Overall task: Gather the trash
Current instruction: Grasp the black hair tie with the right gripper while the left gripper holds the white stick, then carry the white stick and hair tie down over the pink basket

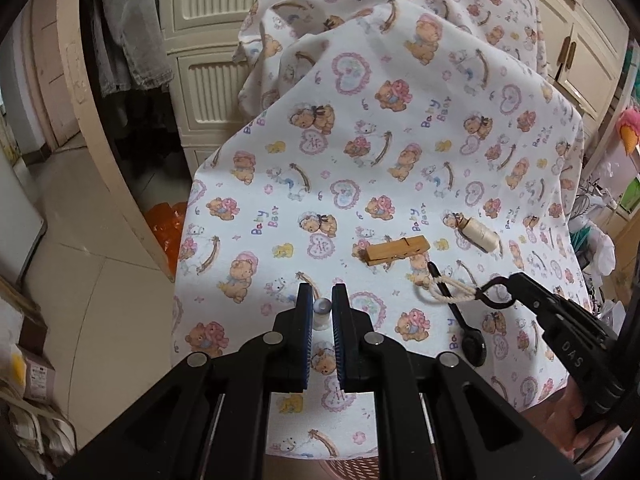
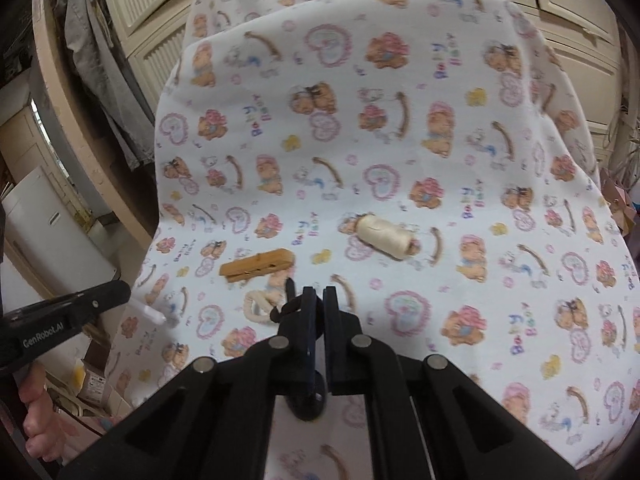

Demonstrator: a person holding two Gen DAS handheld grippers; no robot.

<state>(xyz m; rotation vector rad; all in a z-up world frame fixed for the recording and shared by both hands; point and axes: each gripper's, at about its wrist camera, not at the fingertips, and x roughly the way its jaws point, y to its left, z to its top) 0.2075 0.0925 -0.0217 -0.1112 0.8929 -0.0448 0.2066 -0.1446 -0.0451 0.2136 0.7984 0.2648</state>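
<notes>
My left gripper (image 1: 322,300) is shut on a small white tube with a grey cap (image 1: 321,314), held just above the bear-print cloth (image 1: 360,128). In the right wrist view the tube (image 2: 150,314) sticks out from the left gripper's tip (image 2: 120,294). My right gripper (image 2: 319,300) is shut on a black cord loop (image 1: 494,292) tied to a cream rope (image 1: 448,292); it also shows in the right wrist view (image 2: 256,304). A black spoon (image 1: 464,320) lies under the rope. A wooden clothespin (image 1: 396,250) and a cream thread spool (image 1: 482,234) lie on the cloth.
The cloth-covered table drops off at its left edge to a tiled floor (image 1: 100,272). An orange bag (image 1: 168,224) lies on the floor beside it. Cream cabinets (image 1: 208,72) stand behind. A pink basket rim (image 1: 344,468) shows below the near edge.
</notes>
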